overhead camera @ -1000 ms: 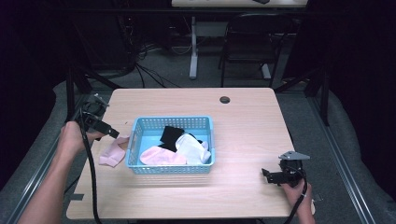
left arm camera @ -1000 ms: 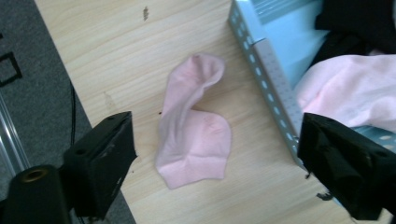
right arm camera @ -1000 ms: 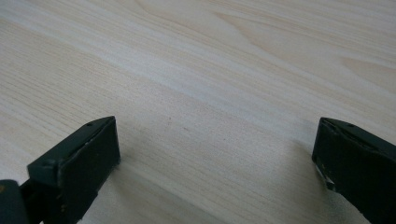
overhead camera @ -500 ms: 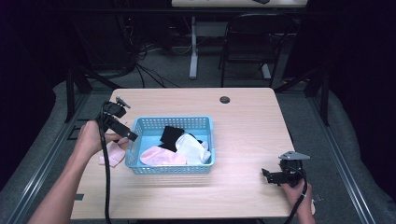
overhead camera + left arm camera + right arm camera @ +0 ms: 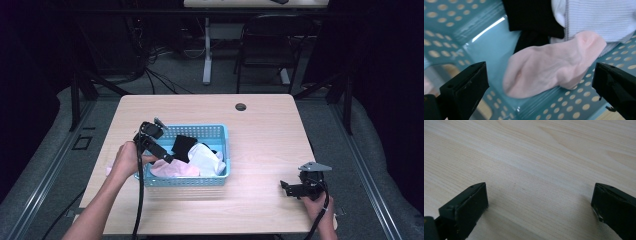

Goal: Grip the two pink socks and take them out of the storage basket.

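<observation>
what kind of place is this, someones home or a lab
Most likely a lab or workshop recording setup, not a home: a lone light wooden table on grey floor, tangled black cables behind it, and an empty black chair at another desk.

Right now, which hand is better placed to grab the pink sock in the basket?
Left. The left tongs are open over the pink sock in the blue basket. The right tongs are open over bare table, far from it.

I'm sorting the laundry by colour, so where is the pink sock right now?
In the high view the pink sock lies in the blue basket's front left part, beside the white sock and black sock, just ahead of the open left gripper.
</observation>
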Demonstrator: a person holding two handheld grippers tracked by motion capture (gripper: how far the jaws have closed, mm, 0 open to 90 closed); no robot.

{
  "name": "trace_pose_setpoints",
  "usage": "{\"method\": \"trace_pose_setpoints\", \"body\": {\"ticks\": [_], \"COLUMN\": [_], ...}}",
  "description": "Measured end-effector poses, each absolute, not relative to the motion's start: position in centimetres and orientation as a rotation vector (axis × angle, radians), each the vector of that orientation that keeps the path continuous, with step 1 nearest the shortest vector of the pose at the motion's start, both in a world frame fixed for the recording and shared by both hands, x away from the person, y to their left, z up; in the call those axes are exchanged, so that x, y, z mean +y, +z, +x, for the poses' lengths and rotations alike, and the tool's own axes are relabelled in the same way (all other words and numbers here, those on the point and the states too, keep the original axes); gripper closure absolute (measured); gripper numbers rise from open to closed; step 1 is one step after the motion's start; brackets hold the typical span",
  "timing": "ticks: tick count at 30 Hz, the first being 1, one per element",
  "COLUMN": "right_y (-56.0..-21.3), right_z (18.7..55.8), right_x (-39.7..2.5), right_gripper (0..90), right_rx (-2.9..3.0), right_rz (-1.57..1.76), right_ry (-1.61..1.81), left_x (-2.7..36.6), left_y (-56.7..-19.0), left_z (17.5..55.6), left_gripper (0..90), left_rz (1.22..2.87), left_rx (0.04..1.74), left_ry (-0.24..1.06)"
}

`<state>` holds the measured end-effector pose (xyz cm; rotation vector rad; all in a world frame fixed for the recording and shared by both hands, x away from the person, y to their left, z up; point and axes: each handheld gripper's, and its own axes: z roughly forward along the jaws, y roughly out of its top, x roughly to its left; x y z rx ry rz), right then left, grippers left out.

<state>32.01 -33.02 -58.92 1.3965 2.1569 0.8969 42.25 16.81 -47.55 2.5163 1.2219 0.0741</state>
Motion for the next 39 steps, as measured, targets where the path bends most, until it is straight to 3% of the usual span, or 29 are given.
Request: {"method": "trace_pose_setpoints", "body": {"ticks": [6,14,23,26,30,39], "right_y": [-58.9,-58.9,-58.9,-58.9,-58.9,-58.9], "right_z": [32.0,32.0,32.0,32.0,32.0,32.0], "right_x": [-33.0,-33.0,-33.0,-33.0,-33.0,-33.0], "right_gripper": [0.4,0.5,0.4,0.5,0.5,0.5], "right_rx": [2.160,2.157,2.158,2.158,2.161,2.158], "right_rz": [1.397,1.396,1.394,1.394,1.394,1.398], "right_ry": [0.900,0.900,0.899,0.900,0.900,0.901], "left_x": [14.6,13.0,13.0,13.4,13.7,14.6], "left_y": [-49.9,-51.9,-52.8,-52.7,-51.7,-48.3], "left_z": [42.3,42.7,42.7,42.6,42.4,42.2], "left_gripper": [8.2,25.1,68.0,78.1,83.4,83.9], "left_rz": [2.530,2.535,2.594,2.573,2.588,2.567], "left_rx": [1.228,1.264,1.207,1.197,1.172,1.148], "left_ry": [0.028,-0.018,-0.028,-0.035,-0.011,0.047]}}
